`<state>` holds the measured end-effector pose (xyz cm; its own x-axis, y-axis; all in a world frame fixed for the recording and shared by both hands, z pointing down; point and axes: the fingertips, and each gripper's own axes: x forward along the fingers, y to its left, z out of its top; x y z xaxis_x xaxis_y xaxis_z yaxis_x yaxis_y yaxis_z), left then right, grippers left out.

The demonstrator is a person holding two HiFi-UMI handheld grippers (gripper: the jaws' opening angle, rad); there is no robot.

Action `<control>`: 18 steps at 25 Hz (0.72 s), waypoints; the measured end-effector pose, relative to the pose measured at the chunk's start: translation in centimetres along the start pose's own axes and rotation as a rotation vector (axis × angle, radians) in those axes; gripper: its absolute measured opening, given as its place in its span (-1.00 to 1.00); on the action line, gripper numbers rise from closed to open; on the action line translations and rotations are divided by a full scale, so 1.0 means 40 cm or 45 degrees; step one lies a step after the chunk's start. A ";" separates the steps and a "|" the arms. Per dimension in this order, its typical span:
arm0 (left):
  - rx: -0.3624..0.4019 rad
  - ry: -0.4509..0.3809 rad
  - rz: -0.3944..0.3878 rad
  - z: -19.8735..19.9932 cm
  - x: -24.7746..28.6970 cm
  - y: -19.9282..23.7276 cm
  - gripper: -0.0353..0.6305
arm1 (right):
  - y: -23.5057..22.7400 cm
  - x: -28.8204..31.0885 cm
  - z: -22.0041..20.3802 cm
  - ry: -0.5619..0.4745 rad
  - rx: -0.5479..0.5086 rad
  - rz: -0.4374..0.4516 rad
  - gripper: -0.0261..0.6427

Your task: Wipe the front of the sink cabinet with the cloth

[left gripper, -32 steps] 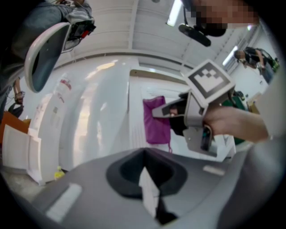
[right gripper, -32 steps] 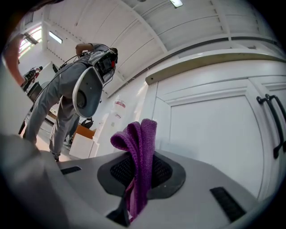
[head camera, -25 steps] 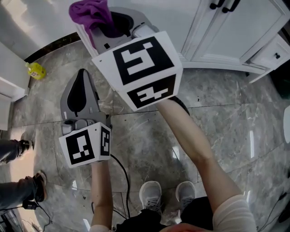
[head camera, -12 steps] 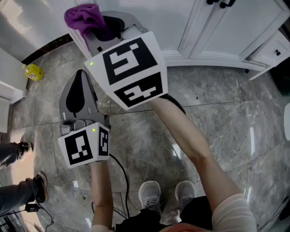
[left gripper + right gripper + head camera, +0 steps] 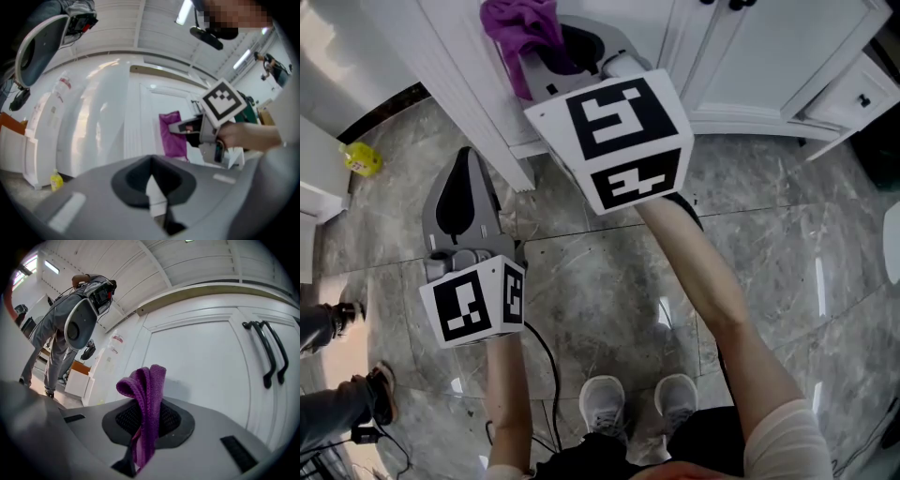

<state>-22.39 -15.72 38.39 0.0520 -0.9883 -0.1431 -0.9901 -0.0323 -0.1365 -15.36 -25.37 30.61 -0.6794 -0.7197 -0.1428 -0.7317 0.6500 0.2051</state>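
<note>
Soft purple knitted cloth (image 5: 148, 394), probably light, limp and easily bunched, pinched at its fold by the closed right gripper (image 5: 142, 446) near the white panelled sink-cabinet door (image 5: 201, 371), while the left gripper (image 5: 157, 206), jaws together on nothing, hangs apart.

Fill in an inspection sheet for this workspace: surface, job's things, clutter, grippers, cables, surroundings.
Surface: white cabinet door, closed; no marks can be made out.
Job's things: purple cloth, bunched up at the cabinet front; contact unclear.
Clutter: yellow bottle on the floor, far left.
Grippers: right gripper shut on the cloth; left gripper shut, empty, held low over the floor.
Cables: black cable hanging below the left gripper.
Surroundings: grey stone floor; black handles; a second person standing by.
</note>
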 end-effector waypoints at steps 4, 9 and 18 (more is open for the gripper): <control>-0.004 0.006 -0.016 -0.004 0.010 -0.028 -0.88 | -0.075 -0.043 -0.020 0.024 0.002 -0.035 -0.77; -0.010 0.001 -0.029 0.003 0.022 -0.056 -0.88 | -0.174 -0.106 -0.037 0.024 -0.001 -0.145 -0.77; -0.025 -0.024 -0.077 0.024 0.046 -0.139 -0.88 | -0.352 -0.241 -0.089 0.073 0.060 -0.316 -0.77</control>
<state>-16.65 -17.20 37.93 0.1144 -0.9815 -0.1534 -0.9874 -0.0954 -0.1260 1.68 -28.46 32.54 -0.4753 -0.8706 -0.1275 -0.8784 0.4612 0.1253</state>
